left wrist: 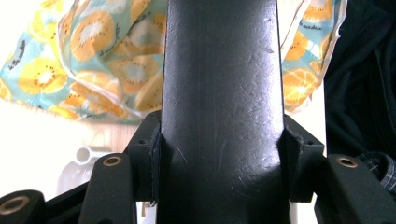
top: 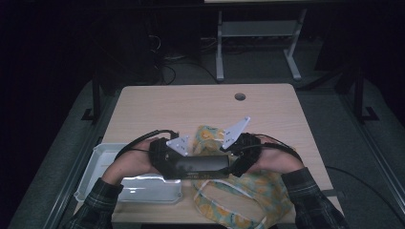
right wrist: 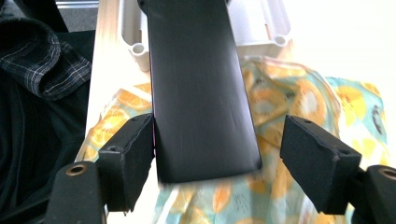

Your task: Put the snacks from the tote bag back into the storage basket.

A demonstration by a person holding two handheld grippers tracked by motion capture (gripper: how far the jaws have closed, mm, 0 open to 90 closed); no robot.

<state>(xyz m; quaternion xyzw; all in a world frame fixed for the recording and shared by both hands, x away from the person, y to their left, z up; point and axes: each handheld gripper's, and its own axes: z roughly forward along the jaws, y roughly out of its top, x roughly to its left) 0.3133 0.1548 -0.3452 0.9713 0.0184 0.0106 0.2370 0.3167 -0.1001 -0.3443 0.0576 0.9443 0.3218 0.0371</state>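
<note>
Dark plaid flannel sleeves (top: 313,198), cuffs ending just behind each claw. Black, bulky left gripper (left wrist: 219,154) and right gripper (right wrist: 210,154), each topped by a pale grey three-cornered plate (top: 236,132) dotted with small holes. Black cables (top: 143,138) looping off the rear of the claws. Matte black blocky pads (right wrist: 320,161), brass-ringed screw holes (left wrist: 112,161) at the base of each jaw.
</note>
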